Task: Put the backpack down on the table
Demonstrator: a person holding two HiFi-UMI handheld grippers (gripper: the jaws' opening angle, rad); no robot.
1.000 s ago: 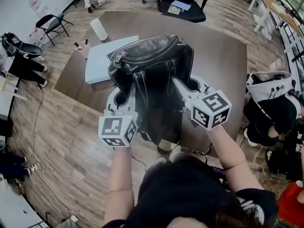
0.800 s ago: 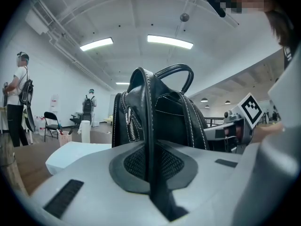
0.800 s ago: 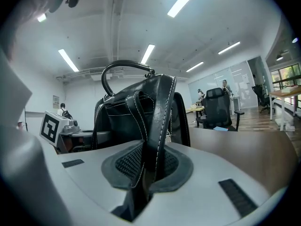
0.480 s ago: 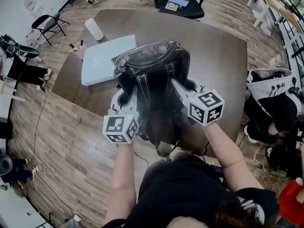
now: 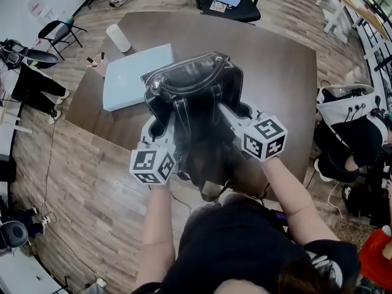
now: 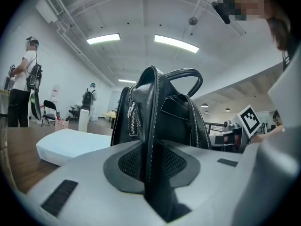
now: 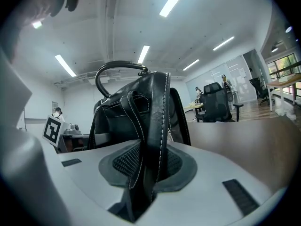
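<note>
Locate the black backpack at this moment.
In the head view, the black backpack stands centre-frame at the near edge of the brown table, immediately right of the pale blue flat box.

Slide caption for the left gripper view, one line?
Left gripper, jaws opening with a strap of the black backpack between them; pale flat case on the table behind.

Both forearms (image 5: 156,225) are reaching forward side by side, the left gripper (image 5: 158,125) and right gripper (image 5: 241,111) pointing nearly level; both sets of jaws are opening, each with a backpack strap (image 6: 151,126) between its pads (image 6: 129,161).
</note>
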